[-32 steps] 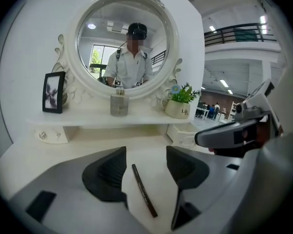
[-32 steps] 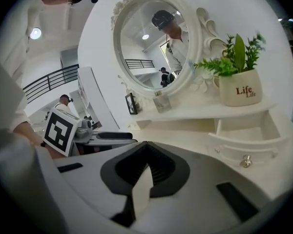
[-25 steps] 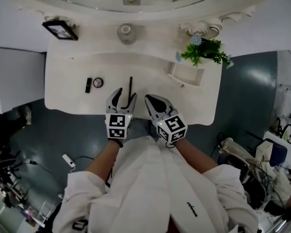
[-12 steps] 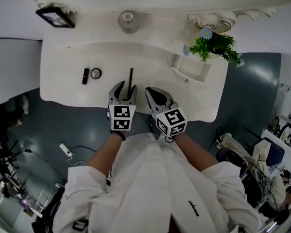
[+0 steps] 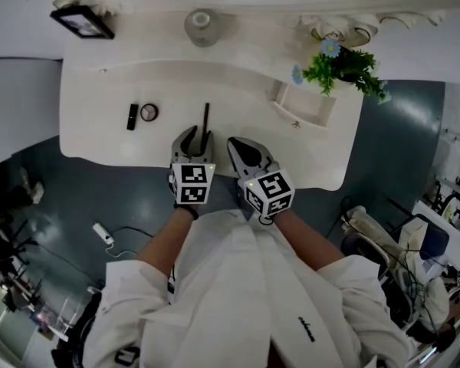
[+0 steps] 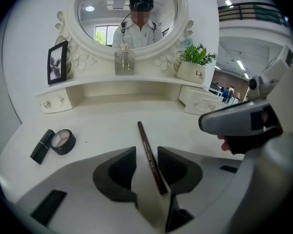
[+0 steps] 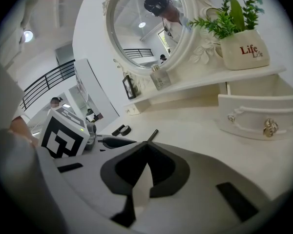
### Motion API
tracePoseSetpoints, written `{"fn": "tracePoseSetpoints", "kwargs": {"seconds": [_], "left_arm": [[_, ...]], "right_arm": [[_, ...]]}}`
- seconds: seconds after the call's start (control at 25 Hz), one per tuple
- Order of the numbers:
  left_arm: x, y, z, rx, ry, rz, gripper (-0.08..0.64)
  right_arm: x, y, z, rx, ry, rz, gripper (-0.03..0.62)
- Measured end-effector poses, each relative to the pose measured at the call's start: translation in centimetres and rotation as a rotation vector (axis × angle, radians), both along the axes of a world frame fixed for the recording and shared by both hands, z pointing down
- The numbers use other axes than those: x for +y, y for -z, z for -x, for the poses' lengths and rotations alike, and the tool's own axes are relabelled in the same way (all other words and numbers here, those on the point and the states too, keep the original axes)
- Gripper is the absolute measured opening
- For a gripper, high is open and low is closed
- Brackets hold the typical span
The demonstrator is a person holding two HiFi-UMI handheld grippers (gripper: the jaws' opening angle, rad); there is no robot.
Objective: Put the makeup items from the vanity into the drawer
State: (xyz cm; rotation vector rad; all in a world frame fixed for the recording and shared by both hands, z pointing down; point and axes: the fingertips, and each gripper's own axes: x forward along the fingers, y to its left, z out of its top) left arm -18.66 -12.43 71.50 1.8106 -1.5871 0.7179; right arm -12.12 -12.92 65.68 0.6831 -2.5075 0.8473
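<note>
Big white tabletop (image 5: 100,113), open drawer (image 5: 303,106) on its right side, bare room in between, my left gripper (image 5: 195,138) at the front edge, jaws just closing around the flat-lying brown pencil (image 5: 206,117), not squeezing yet, my right gripper (image 5: 236,146) beside it, jaws clenched together, compact (image 5: 149,113) and lipstick (image 5: 132,116) further left

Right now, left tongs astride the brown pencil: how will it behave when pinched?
The pencil looks thin and straight: probably stiff and light. It lies flat on the smooth vanity top, so it may roll if one pad touches first. The left tongs have just been closing with its near end between them; it could tilt when lifted.
</note>
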Motion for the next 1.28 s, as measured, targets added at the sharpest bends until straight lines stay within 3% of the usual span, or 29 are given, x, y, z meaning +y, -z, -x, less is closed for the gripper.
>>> {"fn": "tracePoseSetpoints", "kwargs": {"seconds": [0.36, 0.76, 1.28], "left_arm": [[-0.1, 0.0, -0.1, -0.034, -0.034, -0.005, 0.058], [-0.9, 1.2, -1.6, -0.011, -0.057, -0.016, 0.055], [-3.9, 6.2, -7.8, 0.058, -0.146, -0.098, 0.055]], "right_arm": [[0.0, 0.1, -0.3, 0.002, -0.005, -0.004, 0.017], [-0.9, 1.3, -2.0, 0.001, -0.040, -0.032, 0.017], [-3.8, 3.3, -7.3, 0.015, -0.184, -0.065, 0.017]]}}
